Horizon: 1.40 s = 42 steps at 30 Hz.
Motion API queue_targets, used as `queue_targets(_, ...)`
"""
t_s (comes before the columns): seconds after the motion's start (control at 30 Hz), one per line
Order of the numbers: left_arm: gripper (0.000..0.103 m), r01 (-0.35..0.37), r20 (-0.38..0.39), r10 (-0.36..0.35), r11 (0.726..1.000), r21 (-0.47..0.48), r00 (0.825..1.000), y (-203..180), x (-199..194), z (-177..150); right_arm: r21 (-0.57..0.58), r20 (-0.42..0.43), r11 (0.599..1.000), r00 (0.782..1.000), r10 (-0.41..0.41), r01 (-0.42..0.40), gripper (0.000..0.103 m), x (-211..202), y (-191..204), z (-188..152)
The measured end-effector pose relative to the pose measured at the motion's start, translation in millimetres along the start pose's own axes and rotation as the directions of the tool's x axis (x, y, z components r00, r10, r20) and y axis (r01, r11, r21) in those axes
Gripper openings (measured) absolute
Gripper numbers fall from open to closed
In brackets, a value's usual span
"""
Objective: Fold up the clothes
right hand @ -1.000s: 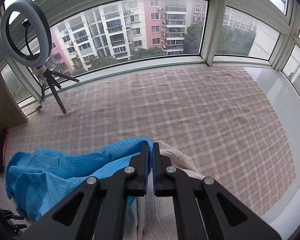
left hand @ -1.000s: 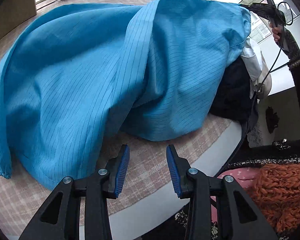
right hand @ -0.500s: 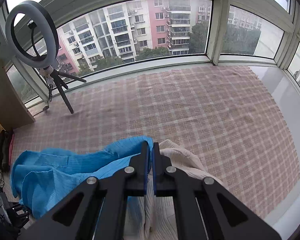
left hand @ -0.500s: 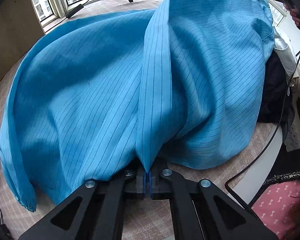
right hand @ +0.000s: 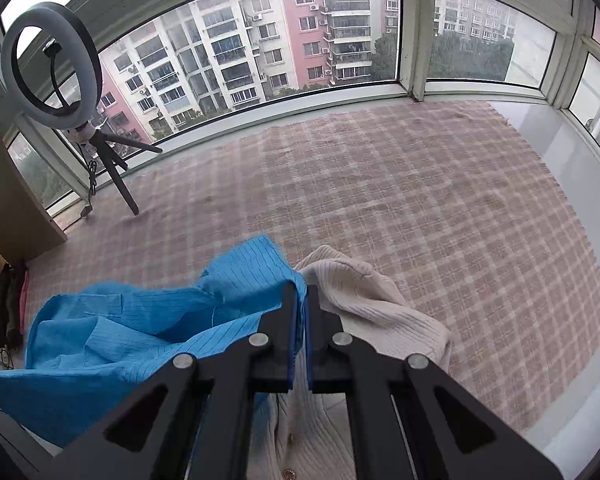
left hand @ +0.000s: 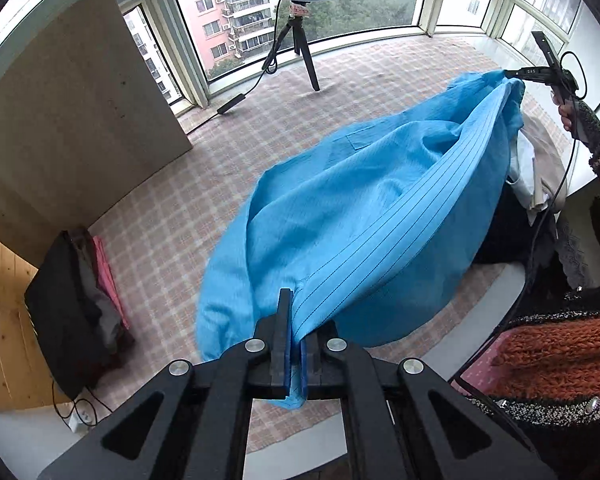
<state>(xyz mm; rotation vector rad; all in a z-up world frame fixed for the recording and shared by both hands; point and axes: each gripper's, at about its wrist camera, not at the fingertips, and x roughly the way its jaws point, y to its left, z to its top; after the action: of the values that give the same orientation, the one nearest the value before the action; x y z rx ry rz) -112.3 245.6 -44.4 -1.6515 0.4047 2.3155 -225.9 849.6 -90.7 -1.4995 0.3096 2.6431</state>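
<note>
— Checked cloth (right hand: 440, 216) covers the wide window ledge; a ring light (right hand: 52, 72) on a tripod stands at its far left. Where's your garment?

— You hold the blue striped garment (left hand: 360, 216) stretched between both tools, lifted above the cloth. Your left gripper (left hand: 296, 344) is clamped on one edge; your right gripper (right hand: 299, 332) is pinched tight on the opposite edge.

— What's beneath your right tool?

— A cream ribbed cardigan (right hand: 364, 292), lying on the cloth just beside the blue fabric.
</note>
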Motion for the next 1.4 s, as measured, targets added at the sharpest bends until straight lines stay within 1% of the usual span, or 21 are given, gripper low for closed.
queue_targets(0.1,0.009,-0.076,-0.041,0.078,0.996,0.039,0.996,26.6,57.3,36.5,0.008,-0.013,0.999,0.999,-0.039,0.039,0.003,2.5,-5.4,-6.4)
queue_targets(0.17,0.014,-0.125,-0.082,0.129,0.991,0.049,0.988,42.0,104.5,58.8,0.026,-0.025,0.999,0.999,-0.046,0.046,0.003,5.5,-11.1,-7.8)
queue_targets(0.2,0.026,-0.150,-0.110,0.154,0.988,0.048,0.982,48.7,131.7,69.1,0.031,-0.028,0.998,0.998,-0.050,0.051,0.003,6.9,-12.5,-7.4)
queue_targets(0.23,0.033,-0.173,-0.137,0.178,0.984,0.049,0.974,55.0,158.2,78.8,0.031,-0.031,0.998,0.998,-0.057,0.058,0.003,8.4,-13.2,-6.2)
queue_targets(0.3,0.035,-0.205,-0.194,0.218,0.975,0.087,0.956,60.0,196.2,87.6,0.030,-0.039,0.997,0.997,-0.067,0.069,0.003,11.7,-12.7,-3.6)
queue_targets(0.33,0.035,-0.187,-0.219,0.203,0.978,0.094,0.954,61.0,207.1,89.2,0.023,-0.045,0.997,0.996,-0.072,0.073,0.003,13.6,-11.1,-2.1)
queue_targets(0.4,0.035,-0.141,-0.243,0.158,0.986,0.084,0.957,63.3,212.8,91.6,-0.003,-0.054,0.995,0.994,-0.097,0.097,0.003,16.7,-6.5,0.6)
queue_targets(0.47,0.035,-0.138,-0.216,0.161,0.983,0.121,0.963,59.4,202.3,93.5,-0.012,-0.053,0.994,0.993,-0.109,0.109,0.003,18.5,-3.7,4.1)
queue_targets(0.53,0.045,-0.138,-0.193,0.169,0.977,0.161,0.967,55.7,190.6,95.3,-0.013,-0.048,0.993,0.992,-0.115,0.115,0.003,19.5,-1.8,8.0)
queue_targets(0.57,0.046,-0.135,-0.195,0.168,0.976,0.171,0.966,53.8,185.5,95.9,-0.014,-0.045,0.993,0.992,-0.117,0.116,0.003,19.9,-0.9,10.1)
queue_targets(0.63,0.046,-0.123,-0.192,0.162,0.972,0.200,0.968,51.4,177.4,99.4,-0.008,-0.036,0.994,0.993,-0.112,0.111,0.003,20.3,0.7,14.8)
queue_targets(0.73,0.046,-0.103,-0.174,0.141,0.972,0.212,0.975,55.3,162.9,106.5,-0.007,-0.030,0.994,0.994,-0.110,0.110,0.003,20.3,2.8,20.8)
queue_targets(0.8,0.047,-0.048,-0.158,0.081,0.978,0.202,0.984,55.1,155.8,114.4,-0.011,-0.029,0.994,0.993,-0.113,0.113,0.003,20.2,4.3,24.1)
queue_targets(0.9,0.048,0.015,-0.155,0.026,0.967,0.255,0.988,42.6,167.8,135.9,-0.015,-0.032,0.993,0.993,-0.117,0.116,0.003,20.0,6.4,28.6)
queue_targets(0.97,0.048,0.038,-0.178,0.018,0.952,0.305,0.984,27.9,183.8,148.1,-0.017,-0.043,0.992,0.991,-0.124,0.124,0.003,21.8,7.2,31.1)
queue_targets(1.1,0.049,0.115,-0.229,-0.024,0.913,0.391,0.973,3.7,218.3,167.3,-0.035,-0.064,0.989,0.988,-0.143,0.141,0.003,26.7,11.4,35.5)
queue_targets(1.17,0.041,0.155,-0.259,-0.052,0.906,0.395,0.965,-0.6,232.4,171.3,-0.041,-0.069,0.988,0.986,-0.148,0.146,0.003,27.7,14.0,37.6)
queue_targets(1.2,0.019,0.175,-0.274,-0.066,0.902,0.395,0.960,-2.5,239.1,173.0,-0.045,-0.071,0.988,0.986,-0.152,0.149,0.003,28.3,15.2,38.9)
queue_targets(1.23,0.000,0.197,-0.290,-0.085,0.903,0.383,0.953,-2.1,243.1,173.1,-0.048,-0.073,0.987,0.985,-0.154,0.151,0.003,28.9,16.2,40.3)
queue_targets(1.3,0.000,0.239,-0.321,-0.122,0.903,0.357,0.939,-1.1,250.8,173.1,-0.051,-0.075,0.987,0.985,-0.155,0.151,0.003,30.2,17.5,43.1)
queue_targets(1.4,0.001,0.250,-0.311,-0.145,0.910,0.331,0.939,8.2,250.5,171.3,-0.049,-0.079,0.988,0.985,-0.151,0.147,0.003,32.1,18.8,45.9)
